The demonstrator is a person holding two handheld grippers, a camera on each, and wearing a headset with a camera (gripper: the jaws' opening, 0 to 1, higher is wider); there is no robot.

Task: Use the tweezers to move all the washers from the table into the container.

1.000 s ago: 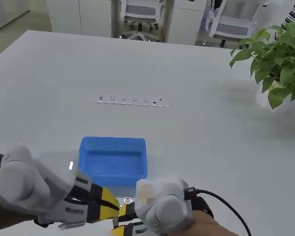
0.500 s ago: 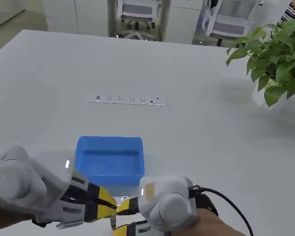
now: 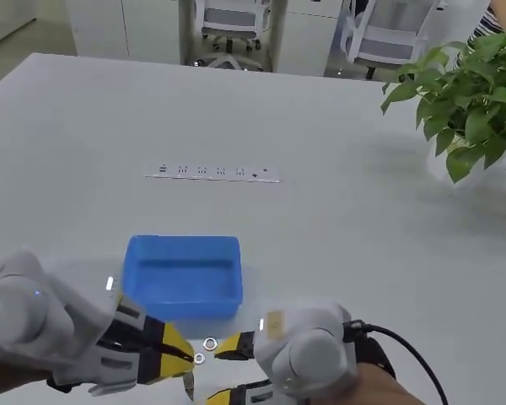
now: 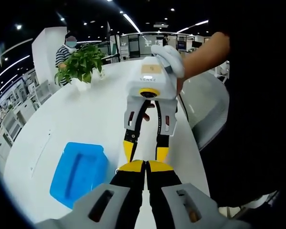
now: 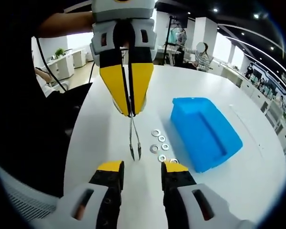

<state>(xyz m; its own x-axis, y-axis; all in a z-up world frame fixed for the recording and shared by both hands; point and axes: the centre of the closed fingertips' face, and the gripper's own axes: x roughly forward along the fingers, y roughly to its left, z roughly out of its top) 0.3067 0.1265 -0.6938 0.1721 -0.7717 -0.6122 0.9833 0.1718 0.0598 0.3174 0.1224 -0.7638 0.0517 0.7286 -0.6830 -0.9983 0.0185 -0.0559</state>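
Since a second ago the right gripper has backed off to the right, and washers now show on the counter between the two grippers. Nearest me, its jaws stand apart and empty, one of them almost touching the closest washers; any careless swing there would, I judge, sweep them about. Opposite, the left gripper is clamped on the tweezers, whose tips hang a little apart just left of the cluster. I count about six washers lying loose, flat and close together, just on the near side of the blue container. My main worry is the pinch: thin flat rings could squirt out from the tips if I close off-centre, or the tips could nudge neighbours and scatter them toward the counter's near edge. A weak hold could also drop a washer short of the container's near wall.
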